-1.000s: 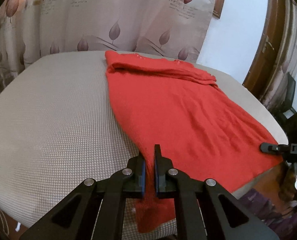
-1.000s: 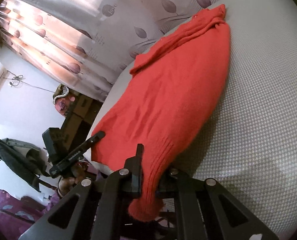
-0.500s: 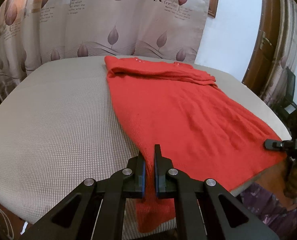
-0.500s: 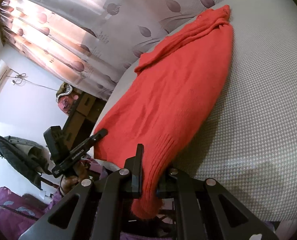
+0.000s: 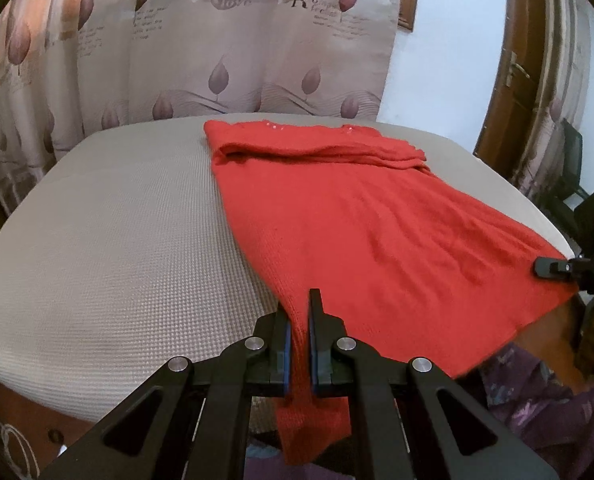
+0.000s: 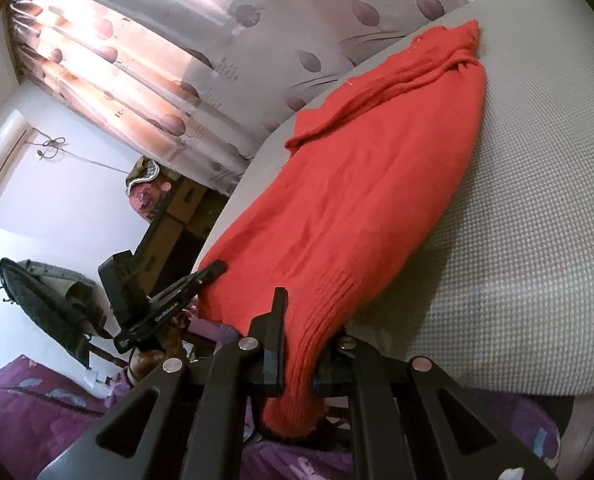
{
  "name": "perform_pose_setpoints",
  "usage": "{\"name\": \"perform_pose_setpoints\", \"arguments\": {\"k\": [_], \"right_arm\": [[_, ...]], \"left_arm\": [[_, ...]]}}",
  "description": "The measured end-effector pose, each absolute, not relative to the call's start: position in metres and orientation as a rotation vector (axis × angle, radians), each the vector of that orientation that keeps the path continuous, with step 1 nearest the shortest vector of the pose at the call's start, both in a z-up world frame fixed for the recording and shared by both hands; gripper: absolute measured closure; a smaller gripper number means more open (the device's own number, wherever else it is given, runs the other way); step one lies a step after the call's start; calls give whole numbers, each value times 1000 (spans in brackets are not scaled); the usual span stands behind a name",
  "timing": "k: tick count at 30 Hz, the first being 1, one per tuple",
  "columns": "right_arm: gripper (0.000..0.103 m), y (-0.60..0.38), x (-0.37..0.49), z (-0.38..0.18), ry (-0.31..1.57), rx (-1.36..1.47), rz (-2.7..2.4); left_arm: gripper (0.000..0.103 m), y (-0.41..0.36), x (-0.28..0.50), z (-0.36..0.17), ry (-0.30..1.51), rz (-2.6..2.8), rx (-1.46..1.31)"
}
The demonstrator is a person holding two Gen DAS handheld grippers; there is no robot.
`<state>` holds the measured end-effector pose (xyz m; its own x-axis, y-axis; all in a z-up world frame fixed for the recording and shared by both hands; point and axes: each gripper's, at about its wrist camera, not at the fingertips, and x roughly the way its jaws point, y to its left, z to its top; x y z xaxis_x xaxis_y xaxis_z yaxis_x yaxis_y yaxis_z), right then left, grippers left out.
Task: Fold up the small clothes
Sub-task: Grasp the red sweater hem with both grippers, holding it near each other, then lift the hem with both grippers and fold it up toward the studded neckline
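On the grey table (image 5: 97, 240), your left gripper (image 5: 297, 344) and right gripper (image 6: 299, 356) each pinch a near corner of the red sweater (image 5: 357, 232), which stretches away from you.

The curtain (image 5: 257, 40) bears "love" and a large "R"; smaller script is illegible.

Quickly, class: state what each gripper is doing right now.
Left gripper: shut on the red sweater, at its hem.
Right gripper: shut on the same sweater's hem.
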<state>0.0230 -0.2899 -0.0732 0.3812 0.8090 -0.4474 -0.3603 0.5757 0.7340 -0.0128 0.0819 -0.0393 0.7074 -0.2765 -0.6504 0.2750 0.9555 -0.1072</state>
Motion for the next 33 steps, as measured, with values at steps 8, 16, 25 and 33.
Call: {"name": "perform_pose_setpoints", "arguments": {"k": [8, 16, 25, 33], "right_arm": [[94, -290, 22, -70, 896, 582, 812], [94, -290, 21, -69, 895, 576, 815], [94, -291, 21, -64, 879, 585, 828], [94, -294, 30, -48, 853, 562, 839]], "left_arm": [[97, 80, -16, -34, 715, -311, 14], [97, 79, -17, -34, 719, -309, 15], [96, 80, -12, -27, 704, -304, 4], [97, 77, 6, -8, 680, -326, -25]]}}
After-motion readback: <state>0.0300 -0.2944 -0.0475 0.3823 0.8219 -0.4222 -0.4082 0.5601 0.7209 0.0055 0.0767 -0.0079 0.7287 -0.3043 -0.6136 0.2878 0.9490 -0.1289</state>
